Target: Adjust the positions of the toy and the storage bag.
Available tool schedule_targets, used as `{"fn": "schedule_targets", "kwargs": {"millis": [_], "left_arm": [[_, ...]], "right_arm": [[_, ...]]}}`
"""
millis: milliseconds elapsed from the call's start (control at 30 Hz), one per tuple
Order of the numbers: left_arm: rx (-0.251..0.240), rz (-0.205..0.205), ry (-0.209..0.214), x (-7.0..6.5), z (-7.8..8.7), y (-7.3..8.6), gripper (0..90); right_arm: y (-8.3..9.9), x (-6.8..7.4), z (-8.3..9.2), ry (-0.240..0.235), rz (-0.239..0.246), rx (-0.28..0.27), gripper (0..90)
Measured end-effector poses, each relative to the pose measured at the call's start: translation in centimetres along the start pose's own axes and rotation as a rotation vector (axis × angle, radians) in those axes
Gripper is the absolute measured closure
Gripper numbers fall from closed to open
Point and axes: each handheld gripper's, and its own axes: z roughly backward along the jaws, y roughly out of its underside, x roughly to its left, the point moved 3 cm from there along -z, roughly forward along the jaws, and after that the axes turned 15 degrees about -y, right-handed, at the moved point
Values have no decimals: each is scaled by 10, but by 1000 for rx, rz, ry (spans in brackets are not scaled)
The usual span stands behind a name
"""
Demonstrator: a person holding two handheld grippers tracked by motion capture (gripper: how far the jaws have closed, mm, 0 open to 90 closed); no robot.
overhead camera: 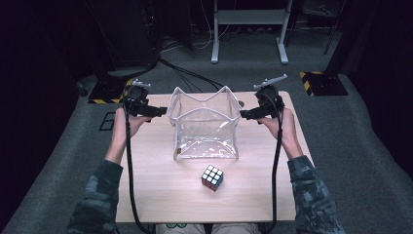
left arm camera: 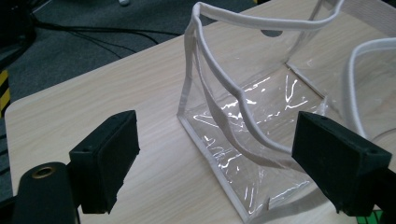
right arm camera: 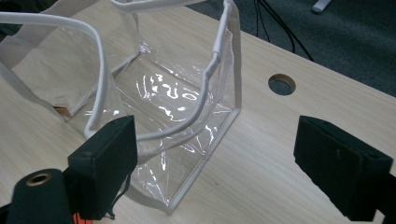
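A see-through bag (overhead camera: 205, 124) with white edges stands in the middle of the tabletop (overhead camera: 156, 190), with its mouth open and facing up. Its long side runs from left to right. From the high view, a small puzzle cube (overhead camera: 212, 177) with coloured squares sits just in front of the bag, near it but not touching. The two gripper views look at the bag's side walls from close up.

The left gripper (overhead camera: 155, 111) is held just beside the bag's left wall. In the left gripper view its jaws stand wide apart with nothing between them but the bag's near corner (left arm camera: 219, 168) farther off. The right gripper (overhead camera: 246, 115) is just beside the bag's right wall. In the right gripper view its jaws are also wide apart and hold nothing.

The right gripper view shows a round hole (right arm camera: 281, 84) in the tabletop past the bag, and shiny spots on the bag's floor (right arm camera: 163, 93). The left gripper view shows a white strap (left arm camera: 224, 88) curving down along the bag's wall.
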Motion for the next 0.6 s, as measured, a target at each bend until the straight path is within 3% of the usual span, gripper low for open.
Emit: {"fn": "schedule_targets", "kwargs": {"millis": [233, 600], "left_arm": [[-24, -13, 7, -2, 14, 20, 124], [-3, -33, 5, -5, 10, 62, 97]], "right_arm": [[19, 8, 12, -13, 38, -12, 89], [57, 19, 5, -10, 71, -20, 77]]}}
